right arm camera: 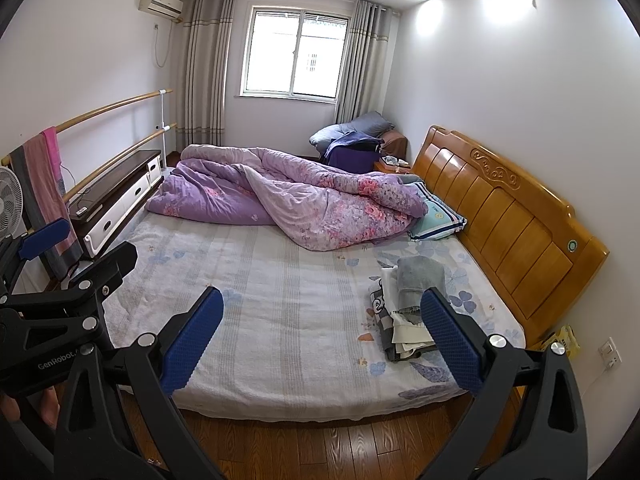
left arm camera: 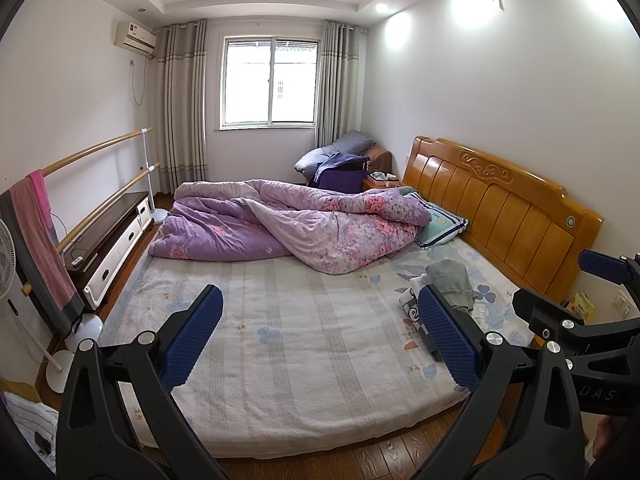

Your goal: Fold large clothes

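Clothes (right arm camera: pixel 404 312) lie in one small folded stack on the right part of the bed (right arm camera: pixel 280 320), near the headboard (right arm camera: pixel 516 224) and close to the near edge of the mattress; how many garments make up the stack cannot be counted, though a grey piece (left arm camera: pixel 450 282) sits on top and white printed fabric shows beneath it. The stack's long axis runs from the near edge of the bed toward the far pillow. One purple floral quilt (left arm camera: pixel 280 224) is bunched across the far half of the bed, its long axis running left to right, and one striped pillow (right arm camera: pixel 438 220) lies at its right end against the headboard. Two grippers are in view, both held above the floor at the near side of the bed and touching nothing. In the left wrist view the left gripper (left arm camera: pixel 320 340) has its blue-padded fingers spread wide with nothing between them; the right gripper (left arm camera: pixel 568 296) shows at the right edge, also spread apart and empty. In the right wrist view the right gripper's pads frame the bed, the right pad just in front of the stack. At the far right corner a second heap of bedding (left arm camera: pixel 340 156) rests on a seat. Two wooden rails (right arm camera: pixel 112 136) run along the left wall, with one cloth (right arm camera: pixel 48 184) hung over them.
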Tool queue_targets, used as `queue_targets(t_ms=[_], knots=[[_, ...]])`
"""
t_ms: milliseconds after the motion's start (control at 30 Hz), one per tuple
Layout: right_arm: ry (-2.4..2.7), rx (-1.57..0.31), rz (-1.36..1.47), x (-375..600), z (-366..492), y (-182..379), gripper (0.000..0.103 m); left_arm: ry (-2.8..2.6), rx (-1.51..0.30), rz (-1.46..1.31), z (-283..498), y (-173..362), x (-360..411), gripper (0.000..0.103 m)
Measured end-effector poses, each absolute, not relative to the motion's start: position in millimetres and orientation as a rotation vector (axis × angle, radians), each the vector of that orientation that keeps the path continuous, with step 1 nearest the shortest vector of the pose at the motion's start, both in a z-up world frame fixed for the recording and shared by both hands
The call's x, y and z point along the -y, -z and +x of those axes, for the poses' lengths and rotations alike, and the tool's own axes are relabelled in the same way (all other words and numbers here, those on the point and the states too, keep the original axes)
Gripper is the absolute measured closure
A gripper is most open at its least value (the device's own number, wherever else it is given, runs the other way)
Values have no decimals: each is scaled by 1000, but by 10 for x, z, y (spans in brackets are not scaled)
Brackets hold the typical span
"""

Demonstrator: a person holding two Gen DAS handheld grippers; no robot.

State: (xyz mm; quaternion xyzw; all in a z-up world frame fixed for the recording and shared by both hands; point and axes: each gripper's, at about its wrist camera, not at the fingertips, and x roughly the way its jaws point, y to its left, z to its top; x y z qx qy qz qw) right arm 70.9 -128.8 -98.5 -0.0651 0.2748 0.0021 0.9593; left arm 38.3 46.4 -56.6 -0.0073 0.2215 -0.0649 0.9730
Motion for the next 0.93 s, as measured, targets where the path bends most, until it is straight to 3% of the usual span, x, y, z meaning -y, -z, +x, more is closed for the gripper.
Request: queue_targets(t_ms=[933], knots=[[-12,-587,-111,1735,998,1073,8,148,-473,-11,718,741,-176,5]])
